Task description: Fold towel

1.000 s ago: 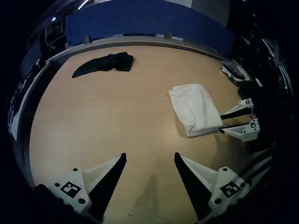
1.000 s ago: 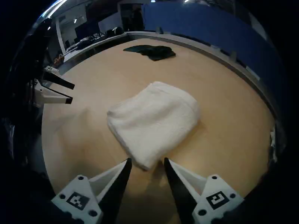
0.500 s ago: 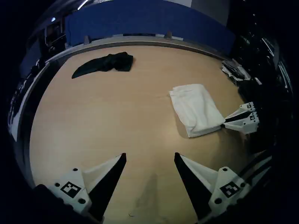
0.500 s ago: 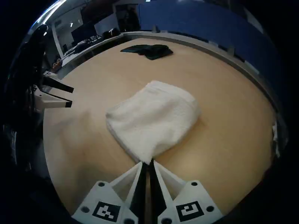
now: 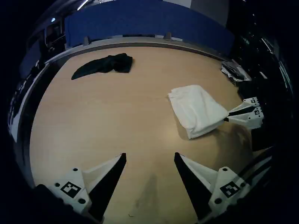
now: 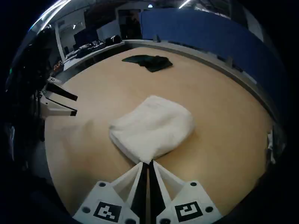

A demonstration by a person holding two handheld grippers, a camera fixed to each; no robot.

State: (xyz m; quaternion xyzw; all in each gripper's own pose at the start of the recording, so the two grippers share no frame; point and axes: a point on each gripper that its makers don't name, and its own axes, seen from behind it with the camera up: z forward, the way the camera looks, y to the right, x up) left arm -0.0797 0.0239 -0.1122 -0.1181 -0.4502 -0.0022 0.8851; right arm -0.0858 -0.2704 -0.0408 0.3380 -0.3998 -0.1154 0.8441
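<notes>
Towel (image 6: 152, 126) apparently mostly folded; right gripper (image 6: 148, 162) jaws pinch its nearest corner, left gripper (image 5: 150, 155) jaws spread, empty; final fold likely pending.

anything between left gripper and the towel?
Nothing visible. Bare table lies between the left gripper, fingers open, and the white towel. The black cloth sits far off by the back edge. The right gripper pinches the towel's corner.

Both views look dim and bluish to me. Ceiling lights (image 6: 149, 6) glint at the far top edge. The white towel (image 6: 153, 128) is the brightest patch and casts soft shadows on the table (image 5: 112, 112). The fisheye lens bends the table's rim, and the far room is murky.
</notes>
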